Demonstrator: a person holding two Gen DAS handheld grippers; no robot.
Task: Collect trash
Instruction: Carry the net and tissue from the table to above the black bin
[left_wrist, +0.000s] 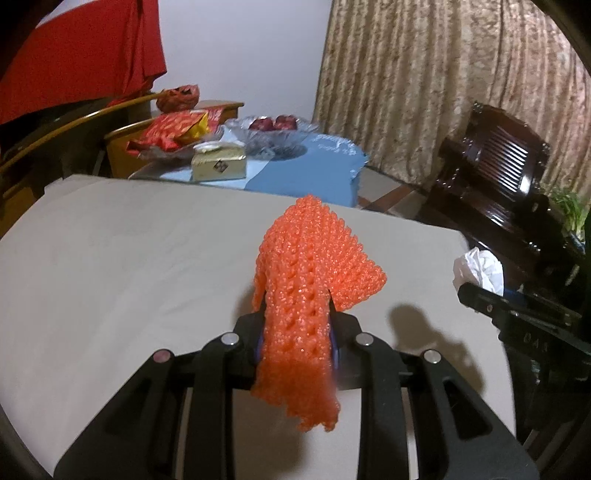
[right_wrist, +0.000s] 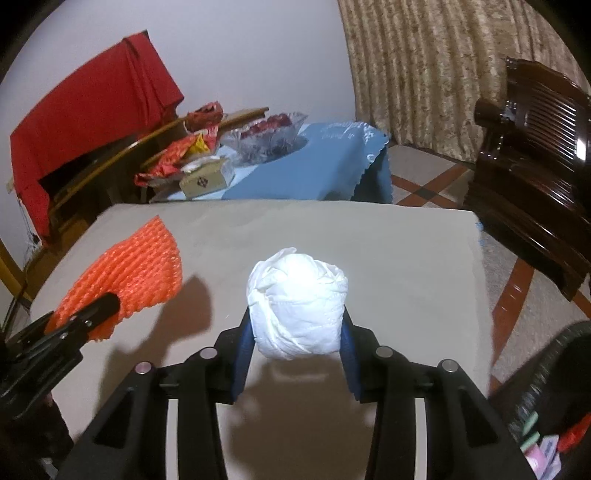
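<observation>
Clutching trash in both hands above the beige table (right_wrist: 406, 251), the left gripper (left_wrist: 295, 332) pinches an orange foam net (left_wrist: 314, 266) and the right gripper (right_wrist: 295, 332) squeezes a crumpled white tissue (right_wrist: 297, 306) — both best kept firmly clamped until over the bin (right_wrist: 546, 413) at lower right.

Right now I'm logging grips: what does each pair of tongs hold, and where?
Left tongs pinch the orange foam net across its middle. Right tongs squeeze the white paper wad by its sides.
</observation>
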